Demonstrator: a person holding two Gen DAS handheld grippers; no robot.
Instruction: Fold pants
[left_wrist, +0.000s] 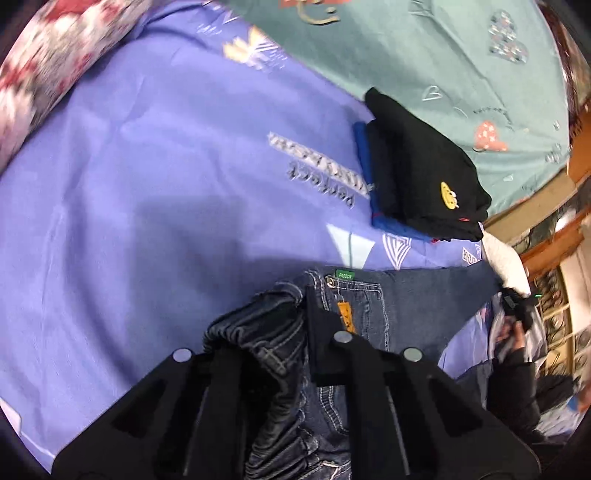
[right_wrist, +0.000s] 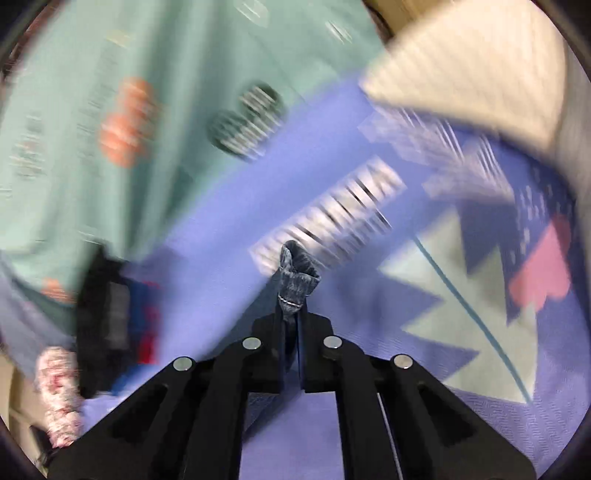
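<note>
Dark blue jeans (left_wrist: 373, 306) hang over the purple bedsheet (left_wrist: 147, 221). My left gripper (left_wrist: 295, 332) is shut on their bunched waistband, next to the pocket with a green tag and a tan label. My right gripper (right_wrist: 290, 317) is shut on a small fold of the same denim (right_wrist: 295, 277), which sticks up between the jaws. In the left wrist view the right gripper (left_wrist: 517, 302) shows at the far right, holding the other end of the jeans taut. The right wrist view is motion-blurred.
A stack of folded clothes (left_wrist: 421, 173), black on top of blue, lies on the bed beyond the jeans; it also shows in the right wrist view (right_wrist: 114, 314). A teal sheet (left_wrist: 443, 55) covers the far side. A floral pillow (left_wrist: 48, 74) lies far left.
</note>
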